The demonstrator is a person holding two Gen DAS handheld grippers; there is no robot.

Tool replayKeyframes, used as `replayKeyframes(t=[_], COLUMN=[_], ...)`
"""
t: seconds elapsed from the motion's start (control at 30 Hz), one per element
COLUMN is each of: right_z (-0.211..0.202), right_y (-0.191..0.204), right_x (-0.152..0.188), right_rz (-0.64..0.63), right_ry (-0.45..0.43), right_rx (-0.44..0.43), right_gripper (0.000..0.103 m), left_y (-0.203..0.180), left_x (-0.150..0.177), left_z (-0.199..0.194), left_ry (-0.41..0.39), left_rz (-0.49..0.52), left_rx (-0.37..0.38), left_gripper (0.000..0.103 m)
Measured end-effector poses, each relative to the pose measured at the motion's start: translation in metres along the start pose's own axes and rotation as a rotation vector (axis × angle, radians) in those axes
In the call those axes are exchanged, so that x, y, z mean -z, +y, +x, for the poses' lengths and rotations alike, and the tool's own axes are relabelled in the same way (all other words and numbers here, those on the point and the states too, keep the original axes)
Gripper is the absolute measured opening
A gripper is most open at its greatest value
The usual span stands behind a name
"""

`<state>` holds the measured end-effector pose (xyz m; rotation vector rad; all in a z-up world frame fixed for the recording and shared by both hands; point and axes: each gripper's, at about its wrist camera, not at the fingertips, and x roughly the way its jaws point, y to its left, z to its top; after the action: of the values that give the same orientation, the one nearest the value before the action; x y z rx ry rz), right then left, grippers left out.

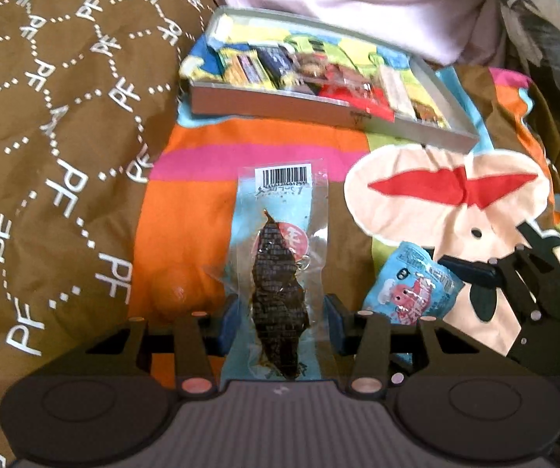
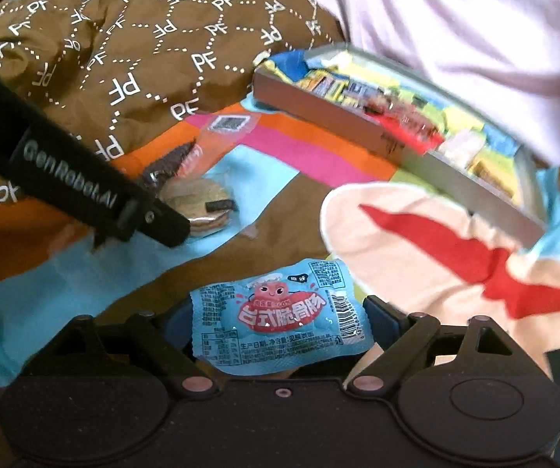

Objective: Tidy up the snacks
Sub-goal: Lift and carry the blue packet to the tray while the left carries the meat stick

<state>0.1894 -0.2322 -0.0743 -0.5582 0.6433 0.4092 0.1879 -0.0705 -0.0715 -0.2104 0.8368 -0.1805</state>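
A clear packet of dark dried snack (image 1: 278, 273) with a barcode at its far end sticks forward between the blue pads of my left gripper (image 1: 282, 323), which is shut on its near end. In the right wrist view, a light-blue sausage packet (image 2: 280, 319) with red lettering sits between the fingers of my right gripper (image 2: 280, 318), which is shut on it. That blue packet (image 1: 412, 288) also shows at the right of the left wrist view. A shallow grey box (image 1: 280, 107) with several colourful snacks lies beyond both grippers; its near wall (image 2: 319, 117) faces me.
Everything rests on a bright cartoon-print cloth (image 1: 436, 202) over a soft surface. A brown quilt with white letters (image 1: 54, 117) bulges on the left. A pale pink cloth (image 2: 475, 39) lies behind the box. A burger-shaped snack (image 2: 198, 202) lies by the left gripper's tip.
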Motion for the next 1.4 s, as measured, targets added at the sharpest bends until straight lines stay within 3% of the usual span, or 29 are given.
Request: replayKeyframes(t=[0.23,0.43,0.6,0.83,1.07,1.23,1.4], right_z=[-0.007,-0.008,-0.003,0.004,0.021,0.034,0.051], right_y=[-0.007,-0.026,-0.046,-0.078,-0.132,-0.161,-0.186], right_x=[-0.007,-0.014,-0.021,-0.03,-0.05,-0.058,-0.052], right_rz=[-0.022,0.041,0.096,0.165,0.336,0.426,0.569], right_ry=[-0.105,-0.202,-0.267,-0.357,-0.411,-0.428,-0.429], right_rx=[0.116,0.218,0.29,0.37,0.431,0.441,0.38], right_gripper=[0.089,0.089,0.089,0.089,0.089,0.089,0.089], left_y=[-0.013,-0.025,-0.034,-0.049,-0.061,-0.073,-0.091], left_x=[-0.014,-0.039,-0.07,-0.114,-0.165,-0.202,-0.233], left_z=[-0.01,-0.003,0.005,0.026,0.055,0.08,0.108], left_ry=[-0.097,-0.141,-0.157,-0.126,-0.085,-0.027,-0.011], left_rz=[0.008,-0.006,-0.004,0.006,-0.041,-0.063,0.001], left_rx=[-0.041,-0.094,-0.08,-0.034,-0.018,-0.008,-0.041], left_gripper=[0.05,0.05,0.05,0.05,0.05,0.05,0.05])
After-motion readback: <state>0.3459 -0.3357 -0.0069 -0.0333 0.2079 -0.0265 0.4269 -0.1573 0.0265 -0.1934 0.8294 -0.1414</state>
